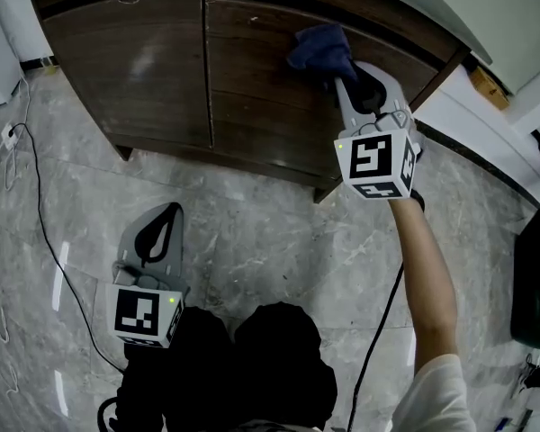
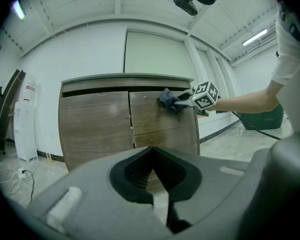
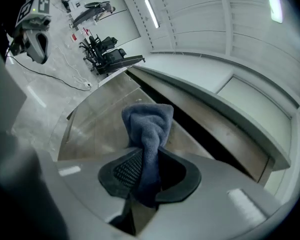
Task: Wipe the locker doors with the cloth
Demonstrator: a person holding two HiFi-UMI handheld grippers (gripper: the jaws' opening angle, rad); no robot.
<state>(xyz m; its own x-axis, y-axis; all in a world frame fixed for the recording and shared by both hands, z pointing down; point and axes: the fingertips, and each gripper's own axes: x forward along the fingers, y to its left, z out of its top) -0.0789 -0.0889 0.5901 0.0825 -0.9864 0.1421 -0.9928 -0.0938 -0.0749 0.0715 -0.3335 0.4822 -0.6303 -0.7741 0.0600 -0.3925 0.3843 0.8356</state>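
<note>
The brown wooden locker has two doors, a left door [image 1: 135, 61] and a right door [image 1: 261, 106]. My right gripper [image 1: 342, 77] is shut on a dark blue cloth [image 1: 322, 50] and holds it against the upper part of the right door. In the right gripper view the cloth [image 3: 149, 129] hangs bunched between the pads of this gripper [image 3: 147, 176]. The left gripper view shows the cloth [image 2: 166, 98] on the right door near its top edge. My left gripper [image 1: 162, 228] hangs low over the floor, well short of the locker, its jaws [image 2: 152, 184] together with nothing in them.
A black cable [image 1: 45, 232] runs across the grey marble floor at the left from a white power strip [image 1: 9, 133]. A white water dispenser [image 2: 26, 119] stands left of the locker. A dark bin-like object [image 1: 533, 286] sits at the right edge.
</note>
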